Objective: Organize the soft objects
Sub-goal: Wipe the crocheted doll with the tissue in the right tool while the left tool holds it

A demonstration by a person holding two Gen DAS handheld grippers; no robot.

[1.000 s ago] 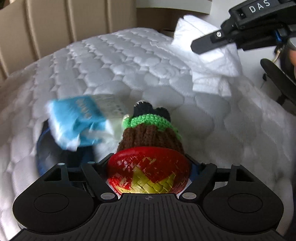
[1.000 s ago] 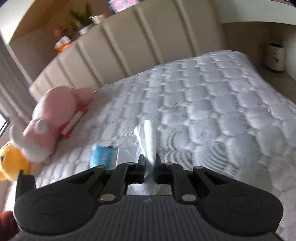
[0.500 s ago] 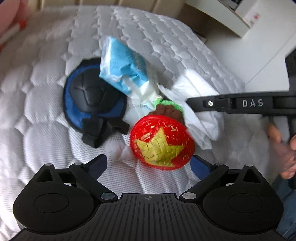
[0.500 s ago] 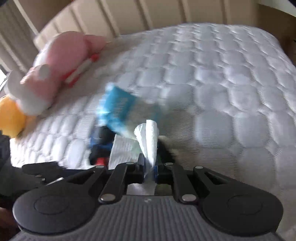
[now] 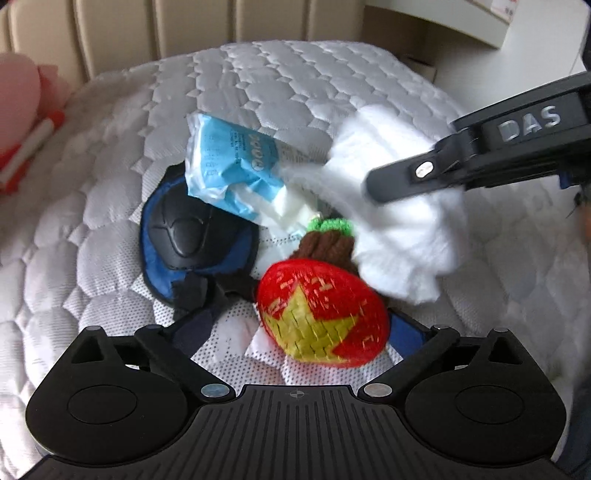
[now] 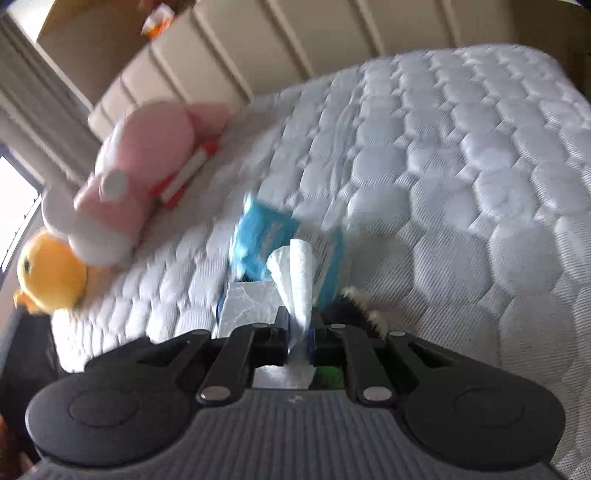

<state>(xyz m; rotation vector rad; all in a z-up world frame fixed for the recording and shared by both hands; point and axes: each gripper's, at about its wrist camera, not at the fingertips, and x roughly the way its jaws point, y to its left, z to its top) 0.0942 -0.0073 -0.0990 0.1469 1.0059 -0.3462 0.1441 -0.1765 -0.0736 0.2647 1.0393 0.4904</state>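
A knitted toy with a red, yellow-starred ball [image 5: 321,314] and a brown and green top lies on the white quilted mattress [image 5: 258,81]. It sits between the wide-open fingers of my left gripper [image 5: 299,326], which do not press on it. Beside it lie a blue tissue pack [image 5: 232,166] and a blue-black pad [image 5: 184,229]. My right gripper [image 5: 373,184] comes in from the right, shut on a white paper tissue [image 5: 399,229] that hangs over the toy. In the right wrist view the right gripper [image 6: 301,325] pinches the tissue [image 6: 295,273] above the tissue pack [image 6: 266,236].
A pink plush [image 6: 140,166] and a yellow plush [image 6: 51,273] lie at the mattress's left side by the padded beige headboard [image 6: 295,48]. A white shelf [image 5: 480,22] stands beyond the bed's far right corner. Open mattress stretches to the right.
My left gripper opened and let the knitted toy down beside the pad and tissue pack. My right gripper carried the tissue in over that pile.
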